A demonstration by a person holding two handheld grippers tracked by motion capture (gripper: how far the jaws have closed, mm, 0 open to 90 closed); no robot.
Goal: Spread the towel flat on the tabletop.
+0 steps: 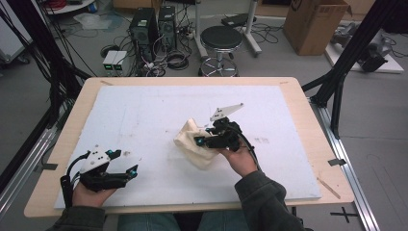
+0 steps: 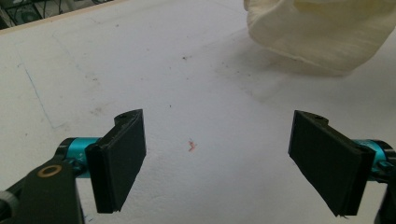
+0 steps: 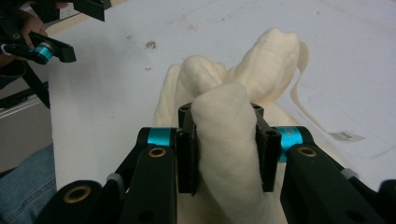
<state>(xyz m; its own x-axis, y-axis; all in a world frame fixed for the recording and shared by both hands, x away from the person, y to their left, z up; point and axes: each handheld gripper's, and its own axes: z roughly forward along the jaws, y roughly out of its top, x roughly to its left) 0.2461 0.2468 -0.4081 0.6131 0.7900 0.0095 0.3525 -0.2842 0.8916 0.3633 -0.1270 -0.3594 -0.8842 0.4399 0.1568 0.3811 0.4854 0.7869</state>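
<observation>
A cream cloth (image 1: 195, 142) lies bunched on the white table cover (image 1: 144, 110) near the middle. My right gripper (image 1: 204, 139) is shut on a thick fold of the cream cloth (image 3: 226, 140), which bulges up between the two black jaws. Beyond the jaws the cloth rises in two lumps, with a thin strip trailing off to the right. My left gripper (image 1: 126, 163) rests at the table's front left, held in a hand, pointing toward the cloth. Its jaws stand wide open over bare white surface, with the cloth's edge (image 2: 317, 37) farther ahead.
The wooden table edge (image 1: 308, 120) frames the white cover. Behind the table on the floor stand a black stool (image 1: 221, 41), computer towers (image 1: 144, 26), cables and a cardboard box (image 1: 312, 24). A black frame leg (image 1: 337, 91) stands at the right.
</observation>
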